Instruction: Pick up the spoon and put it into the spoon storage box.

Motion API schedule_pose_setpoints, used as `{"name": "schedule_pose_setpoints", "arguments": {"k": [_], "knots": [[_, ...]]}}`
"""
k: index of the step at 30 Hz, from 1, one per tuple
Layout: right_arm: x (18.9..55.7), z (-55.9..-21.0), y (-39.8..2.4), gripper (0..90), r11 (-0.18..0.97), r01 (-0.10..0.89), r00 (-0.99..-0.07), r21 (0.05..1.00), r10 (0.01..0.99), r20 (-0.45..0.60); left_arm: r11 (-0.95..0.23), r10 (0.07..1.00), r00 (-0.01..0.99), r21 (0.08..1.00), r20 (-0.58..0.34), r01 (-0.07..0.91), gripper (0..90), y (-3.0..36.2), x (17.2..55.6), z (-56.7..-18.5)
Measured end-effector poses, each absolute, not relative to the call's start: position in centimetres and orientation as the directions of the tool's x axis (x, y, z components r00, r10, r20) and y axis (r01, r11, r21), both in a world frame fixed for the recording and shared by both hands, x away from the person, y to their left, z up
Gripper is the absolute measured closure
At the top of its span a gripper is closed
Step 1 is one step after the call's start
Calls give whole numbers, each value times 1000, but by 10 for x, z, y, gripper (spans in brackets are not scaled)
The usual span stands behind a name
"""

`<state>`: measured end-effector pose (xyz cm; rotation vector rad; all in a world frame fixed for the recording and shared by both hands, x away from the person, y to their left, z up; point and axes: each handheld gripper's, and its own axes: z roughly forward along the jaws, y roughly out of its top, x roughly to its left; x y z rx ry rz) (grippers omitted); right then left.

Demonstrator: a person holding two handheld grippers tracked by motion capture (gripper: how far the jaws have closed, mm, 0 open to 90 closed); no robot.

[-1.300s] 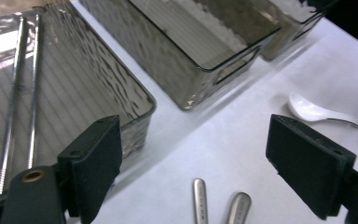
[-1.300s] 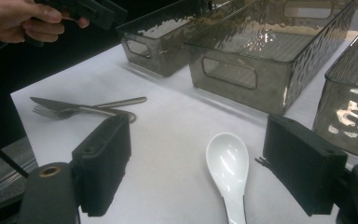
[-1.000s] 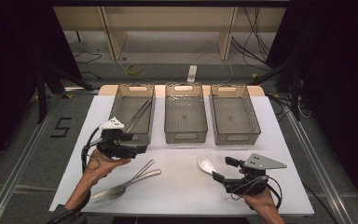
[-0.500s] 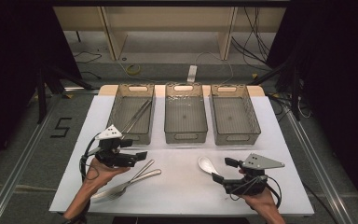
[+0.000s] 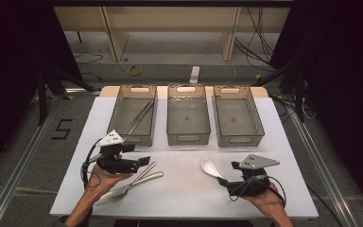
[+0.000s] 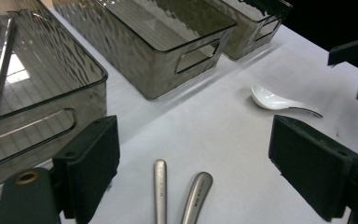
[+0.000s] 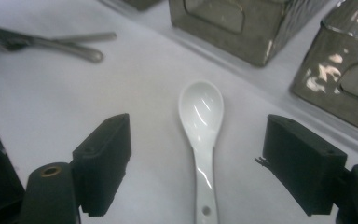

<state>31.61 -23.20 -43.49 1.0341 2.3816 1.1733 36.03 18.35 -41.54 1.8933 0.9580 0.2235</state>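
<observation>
Metal cutlery (image 5: 132, 185), two or three stiff, slick, thin pieces, lies on the white table (image 5: 179, 198) in front of the left bin (image 5: 133, 115), which already holds long metal pieces. The left gripper (image 5: 144, 161) hovers over their handles (image 6: 182, 193), jaws wide and empty; I judge a grip across one handle's middle safest, since it could slip. Right of the cutlery, in front of the middle bin (image 5: 188, 115), lies the white spoon (image 7: 203, 135), probably ceramic and chippable. The right gripper (image 5: 230, 175) straddles its handle, jaws wide, not touching.
</observation>
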Motion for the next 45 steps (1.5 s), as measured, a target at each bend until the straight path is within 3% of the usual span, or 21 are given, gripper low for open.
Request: {"name": "schedule_pose_setpoints", "arguments": {"k": [5,21,45], "knots": [[326,-434,-231,283,510,515,-697,689,717,-11,-229,703,672,821,-232,523,159,182,359,-418],[354,-448,-210,465,643,599,-728,478,685,-10,-213,699,682,846,-218,489,159,180,351,-415],[363,-456,-204,691,671,621,-739,406,673,19,-207,690,690,854,-219,478,156,179,349,-413]]}}
